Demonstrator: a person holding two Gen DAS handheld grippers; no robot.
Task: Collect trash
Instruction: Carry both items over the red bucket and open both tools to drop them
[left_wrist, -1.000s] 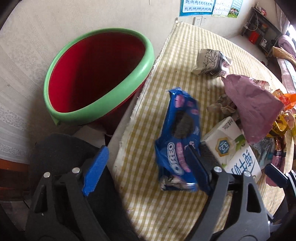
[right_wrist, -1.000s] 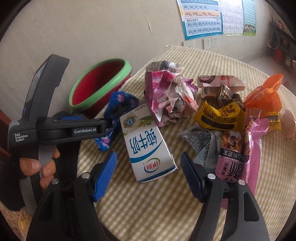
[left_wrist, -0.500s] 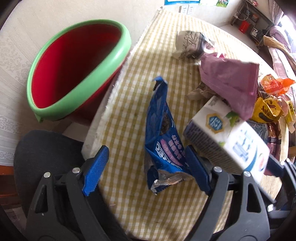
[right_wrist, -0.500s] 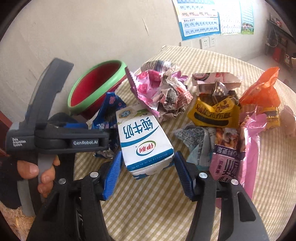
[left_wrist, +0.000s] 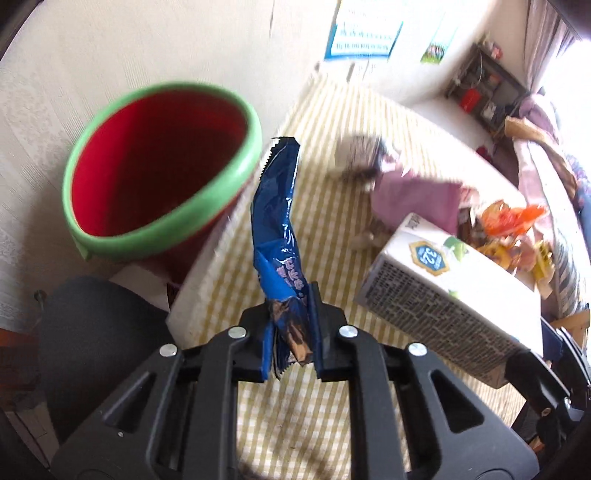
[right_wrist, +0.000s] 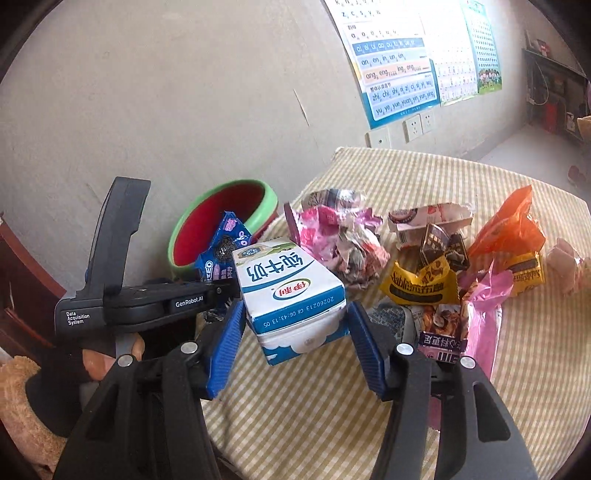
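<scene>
The left gripper (left_wrist: 291, 334) is pinching the crinkly blue plastic cookie wrapper (left_wrist: 279, 221) by its bottom end. Its jaws have just been closing, and the wrapper is now squeezed flat between them. The wrapper is sticking up in the air above the round table with the yellow checked cloth (left_wrist: 332, 206), close to the big red bin with the green rim (left_wrist: 159, 173) that is standing just past the table edge.

The wrapper is looking very light and floppy. It is bending over at the top. It is thin and shiny, so it may be slippery, and a pinch on the crumpled end, where the plastic is bunched up thick, is probably the safest place to hold it.

The right gripper (right_wrist: 295, 343) is gripping the white and blue paper milk carton (right_wrist: 291, 291) across its two long sides, near the bottom end. Its jaws have just been closing, and the carton is between them, lifted off the cloth. The carton is a stiff box, but it is likely empty, so it is probably light and may dent if squeezed too hard. Holding the flat sides is giving the pads a good place to press.

More crumpled wrappers (right_wrist: 424, 266) are lying in a pile on the cloth behind the carton.
</scene>
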